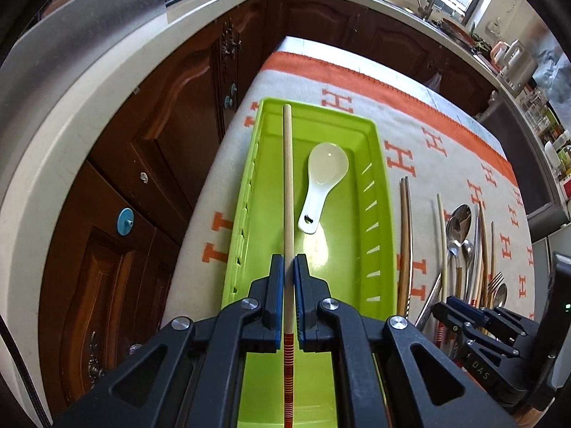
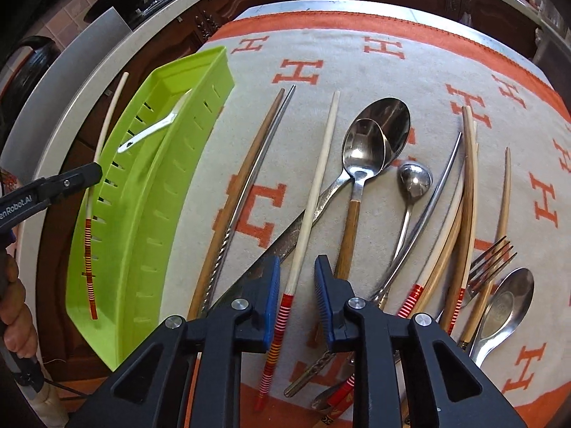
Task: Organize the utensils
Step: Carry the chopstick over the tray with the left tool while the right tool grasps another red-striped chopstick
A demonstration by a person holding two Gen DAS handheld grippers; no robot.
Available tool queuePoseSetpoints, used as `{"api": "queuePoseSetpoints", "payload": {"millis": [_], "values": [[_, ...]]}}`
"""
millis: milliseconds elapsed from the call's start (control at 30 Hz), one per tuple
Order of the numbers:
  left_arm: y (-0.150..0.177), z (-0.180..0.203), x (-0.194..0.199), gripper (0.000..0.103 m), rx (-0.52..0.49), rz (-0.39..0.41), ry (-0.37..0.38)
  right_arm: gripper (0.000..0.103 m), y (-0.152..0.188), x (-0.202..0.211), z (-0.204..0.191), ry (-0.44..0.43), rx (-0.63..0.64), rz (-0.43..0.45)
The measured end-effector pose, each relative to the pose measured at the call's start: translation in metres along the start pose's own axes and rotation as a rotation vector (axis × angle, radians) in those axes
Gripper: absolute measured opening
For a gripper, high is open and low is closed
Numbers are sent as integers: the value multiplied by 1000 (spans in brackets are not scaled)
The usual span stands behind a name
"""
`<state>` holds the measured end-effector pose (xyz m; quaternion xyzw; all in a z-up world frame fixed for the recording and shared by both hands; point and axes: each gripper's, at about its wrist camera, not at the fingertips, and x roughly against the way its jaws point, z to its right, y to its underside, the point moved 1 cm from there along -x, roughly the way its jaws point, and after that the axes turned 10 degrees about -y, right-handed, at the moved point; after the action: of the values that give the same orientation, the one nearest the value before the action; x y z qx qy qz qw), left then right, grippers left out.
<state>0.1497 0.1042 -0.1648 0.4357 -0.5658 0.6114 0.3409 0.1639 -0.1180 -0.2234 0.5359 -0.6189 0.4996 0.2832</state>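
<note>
Left wrist view – left gripper (image 1: 289, 267): fingers clamped on a pale chopstick with a red-striped handle (image 1: 287, 185), which runs straight away from the camera over the green tray (image 1: 378, 164).
Left wrist view – tray contents: one white ceramic spoon (image 1: 323, 182), bowl at the far end, lying right of the held chopstick.
Left wrist view – still loose: the other chopsticks, spoons and a fork lie on the patterned cloth (image 1: 357, 82) covering the desk, right of the tray.
Left wrist view – doing it well: in my judgement, keep the stick parallel to the tray's long side and left of the spoon, bring it low, then release – a drop from height could bounce it out.

Right wrist view – right gripper (image 2: 297, 274): fingers narrowly apart, straddling a second pale chopstick (image 2: 314, 192) that lies on the cloth; no pad clearly presses on it, so not gripped yet.
Right wrist view – neighbours: a patterned metal handle (image 2: 296, 235) crosses under this stick, and a wooden-handled spoon (image 2: 360, 164) lies just right of it.
Right wrist view – doing it well: probably centre the fingers above the red stripes, closing on the stick alone, then lifting straight up so the crossed handle stays put.
Right wrist view – destination: the tray sits at the left, with the left gripper's chopstick above it.
</note>
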Motion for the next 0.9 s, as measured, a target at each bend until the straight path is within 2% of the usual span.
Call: {"api": "queuePoseSetpoints", "payload": {"millis": [100, 167, 233, 367, 400, 433, 500, 667, 800, 900], "values": [[1, 1, -9, 6, -17, -10, -11, 19, -1, -1, -2, 19, 8, 3], [2, 0, -9, 19, -14, -12, -5, 16, -2, -1, -4, 36, 19, 6], [2, -3, -5, 40, -6, 1, 1, 9, -2, -1, -5, 50, 25, 3], [2, -8, 5, 44, 1, 20, 25, 8, -1, -2, -5, 59, 14, 11], [3, -9, 9, 53, 5, 24, 25, 7, -1, -1, -4, 55, 8, 13], [4, -11, 13, 66, 12, 35, 9, 6, -1, -1, -3, 49, -1, 15], [7, -16, 26, 74, 22, 80, -22, 6, -1, 2, 1, 38, -24, 25], [13, -30, 52, 75, 53, 149, -58, 6, -1, 18, 5, 21, -63, 48], [17, -45, 66, 82, 86, 183, -89, 6, -7, 43, -4, -47, -86, 80], [20, -55, 73, 82, 110, 200, -134, 6, -17, 65, -24, -97, -63, 111]]}}
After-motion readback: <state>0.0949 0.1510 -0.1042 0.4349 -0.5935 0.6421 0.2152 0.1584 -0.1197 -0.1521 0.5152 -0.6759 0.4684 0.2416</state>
